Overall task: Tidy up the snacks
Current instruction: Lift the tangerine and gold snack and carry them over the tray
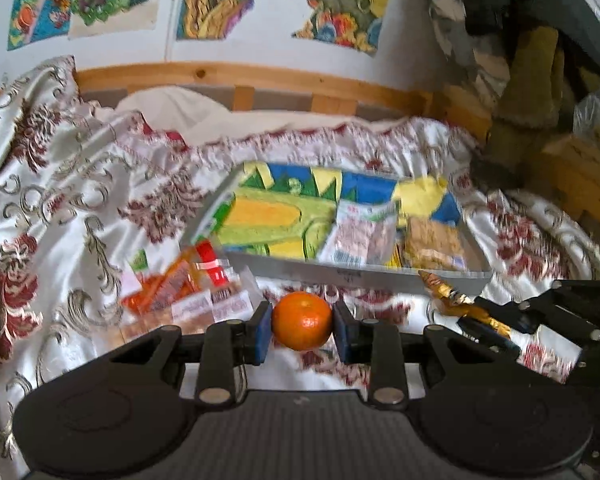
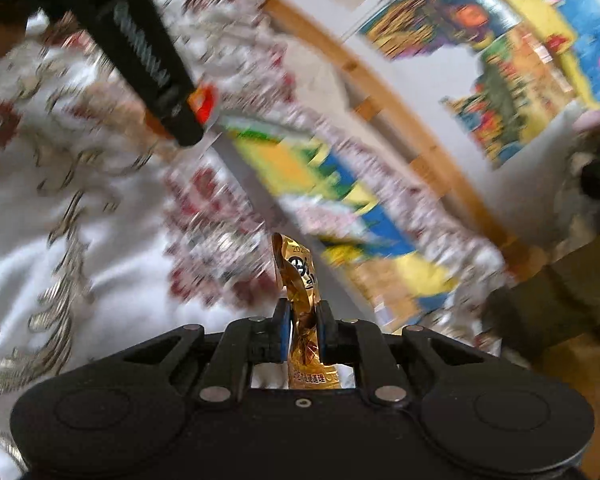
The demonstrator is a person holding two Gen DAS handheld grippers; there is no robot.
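Left gripper (image 1: 302,326): blue pads clamp round orange tangerine (image 1: 302,321), raised above white-and-maroon patterned satin bedspread (image 1: 60,208). Right gripper (image 2: 303,334): jaws closed on crinkled gold foil snack packet (image 2: 300,276). Shallow grey tray (image 1: 352,272) on bedspread beyond tangerine, holding packaged snacks. Loose orange-and-red snack packets (image 1: 180,284) just left of tray.

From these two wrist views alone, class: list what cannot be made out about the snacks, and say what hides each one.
- Gold packet, right wrist view: lower end hidden behind the right gripper.
- Tray, right wrist view: contents smeared by motion blur.
- Labels on the loose packets, left wrist view: blurred, unreadable.
- Orange, left wrist view: its underside faces away.
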